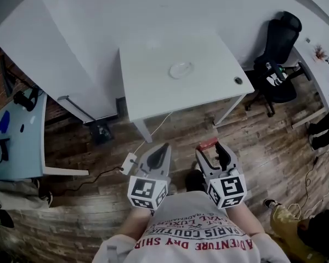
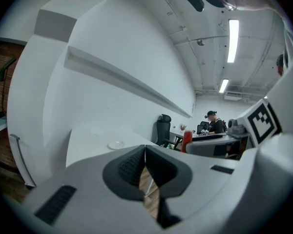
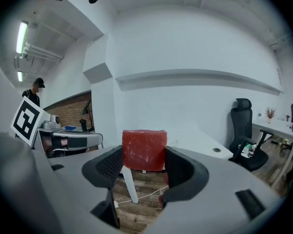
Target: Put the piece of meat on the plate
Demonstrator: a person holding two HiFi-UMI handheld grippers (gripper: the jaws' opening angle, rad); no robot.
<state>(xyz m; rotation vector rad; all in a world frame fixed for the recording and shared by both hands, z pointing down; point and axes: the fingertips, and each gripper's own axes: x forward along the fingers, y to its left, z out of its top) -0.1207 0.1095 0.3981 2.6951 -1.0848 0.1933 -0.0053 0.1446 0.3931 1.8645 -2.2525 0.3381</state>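
Two grippers are out in front of you, low by your chest, over the wood floor (image 1: 263,147). Your right gripper (image 1: 211,147) holds the piece of meat (image 1: 208,143). The meat is a red block with flat sides. It sits up between the two jaws near their tips, and both jaws press on its sides. In the right gripper view the top of the meat sticks up above the jaws.

Your left gripper (image 1: 164,146) holds nothing. Its jaws are closed tight, tip to tip, and you only see a thin bit of floor through the gap lower down.

One small round plate (image 1: 181,69) lies on the white table (image 1: 148,86) ahead of you. The plate is bare. It is near the middle of the table, a little toward the far side. The meat is well apart from the plate, and it is not over the table yet.

A small round hole (image 1: 238,80) is in the table's right near corner. A black chair (image 1: 278,51) stands to the right of the table. A white cord (image 1: 153,131) runs across the floor by the table leg.
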